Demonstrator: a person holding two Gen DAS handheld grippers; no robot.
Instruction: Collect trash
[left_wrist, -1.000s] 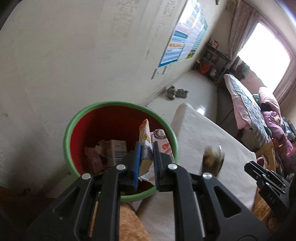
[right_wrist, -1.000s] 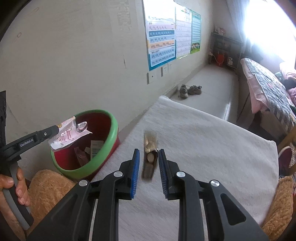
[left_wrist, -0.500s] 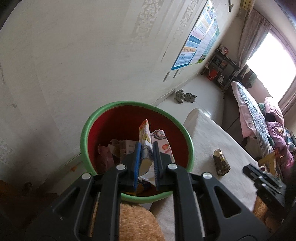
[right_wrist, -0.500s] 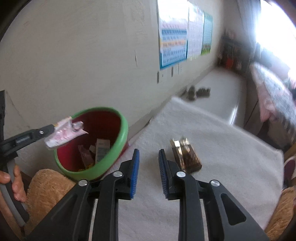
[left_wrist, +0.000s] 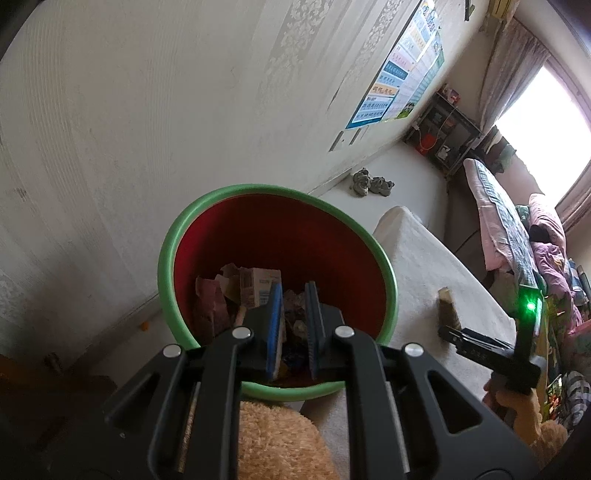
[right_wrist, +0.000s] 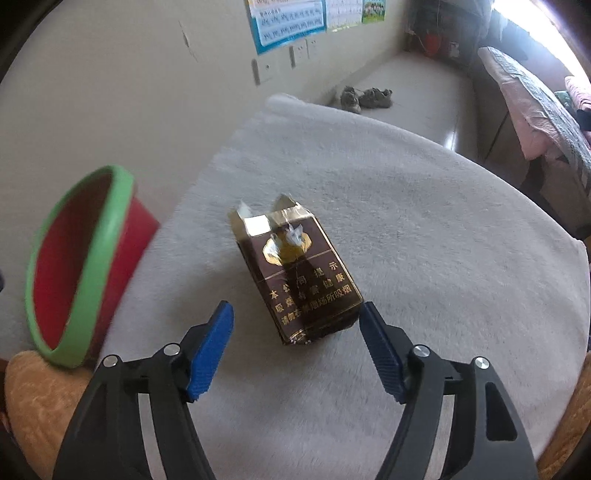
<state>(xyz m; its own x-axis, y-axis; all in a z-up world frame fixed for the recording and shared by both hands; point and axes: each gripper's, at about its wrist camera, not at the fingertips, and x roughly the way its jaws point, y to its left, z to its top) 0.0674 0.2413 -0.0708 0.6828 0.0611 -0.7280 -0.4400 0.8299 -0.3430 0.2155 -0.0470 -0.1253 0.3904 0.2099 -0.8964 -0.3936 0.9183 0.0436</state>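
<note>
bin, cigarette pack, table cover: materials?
Bin: looks like moulded plastic, red walls with a smooth green rim and a soft sheen. Cigarette pack: thin printed card, glossy brown with gold lettering; torn top shows foil-like liner; corners crumpled. Table cover: pale fabric with short fuzzy nap, matte, probably fleece or plush.

left wrist: down into bin (left_wrist: 207, 236) | right wrist: close above pack (right_wrist: 299, 273) | shared: both
</note>
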